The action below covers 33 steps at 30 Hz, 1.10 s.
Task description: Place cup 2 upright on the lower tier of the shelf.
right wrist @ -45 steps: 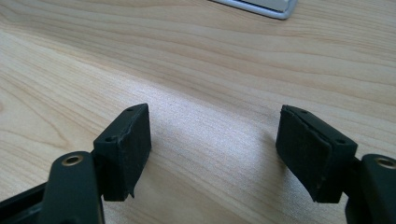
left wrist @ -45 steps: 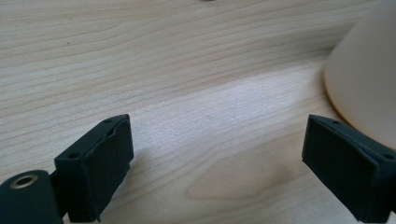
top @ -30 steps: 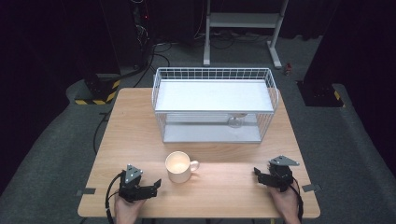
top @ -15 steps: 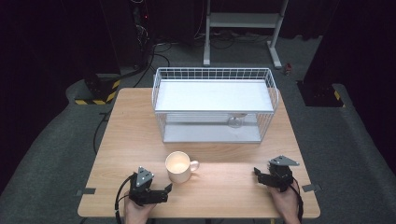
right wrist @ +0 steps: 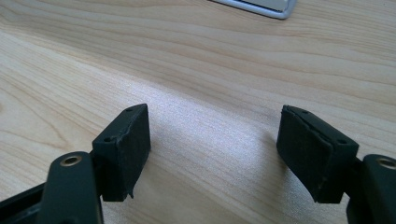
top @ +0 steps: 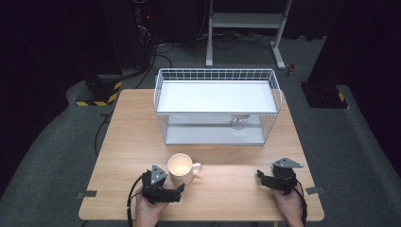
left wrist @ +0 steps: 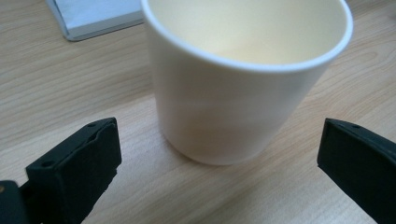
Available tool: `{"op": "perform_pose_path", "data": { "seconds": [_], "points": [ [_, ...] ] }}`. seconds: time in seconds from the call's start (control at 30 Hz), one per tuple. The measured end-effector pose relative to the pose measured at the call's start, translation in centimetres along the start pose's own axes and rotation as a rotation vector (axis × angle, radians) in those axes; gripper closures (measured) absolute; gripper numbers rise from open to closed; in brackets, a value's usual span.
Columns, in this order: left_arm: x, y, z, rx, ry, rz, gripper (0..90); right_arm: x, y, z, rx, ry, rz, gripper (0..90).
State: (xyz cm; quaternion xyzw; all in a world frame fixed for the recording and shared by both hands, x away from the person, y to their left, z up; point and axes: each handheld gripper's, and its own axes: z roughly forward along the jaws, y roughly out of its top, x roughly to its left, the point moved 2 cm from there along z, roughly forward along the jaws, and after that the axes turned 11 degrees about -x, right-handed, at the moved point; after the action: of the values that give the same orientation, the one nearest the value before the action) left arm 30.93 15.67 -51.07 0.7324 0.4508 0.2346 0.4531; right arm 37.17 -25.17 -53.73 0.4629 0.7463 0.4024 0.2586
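Note:
A cream mug [top: 179, 168] stands upright and empty on the wooden table [top: 132, 132], with its handle [top: 196, 167] to the right. My left gripper [top: 178, 190] lies just in front of it at the near edge, angled toward the mug. In the left gripper view the mug [left wrist: 247, 93] looms close ahead of the gripper [left wrist: 223, 142]. Its jaws have just been opening and stand wide, with the mug ahead of the pads and untouched. My right gripper [top: 261, 176] rests open at the near right; in its own view the gripper [right wrist: 215, 140] has bare wood between its pads.
A white wire basket [top: 217, 106] with a white shelf on top fills the far half of the table. A small clear glass object [top: 238, 124] sits inside it at the right. A metal stand [top: 246, 28] is on the floor behind.
My left gripper has slid to the right along the near edge, closer to the mug, and its jaws have spread wider. The right gripper and the mug have stayed put.

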Motion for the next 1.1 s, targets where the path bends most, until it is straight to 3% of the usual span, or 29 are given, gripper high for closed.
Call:
{"op": "perform_pose_path", "data": {
  "seconds": [0.47,1.1],
  "points": [
    [-0.8,1.4,2.2,-0.018,-0.009,0.004,1.0,0.0,0.0,0.0,0.000,-0.001,0.002,25.8],
    [-0.7,1.7,3.7,-0.033,0.033,0.008,6.8,0.0,0.0,0.0,0.000,-0.001,0.002,25.8]
  ]
}}
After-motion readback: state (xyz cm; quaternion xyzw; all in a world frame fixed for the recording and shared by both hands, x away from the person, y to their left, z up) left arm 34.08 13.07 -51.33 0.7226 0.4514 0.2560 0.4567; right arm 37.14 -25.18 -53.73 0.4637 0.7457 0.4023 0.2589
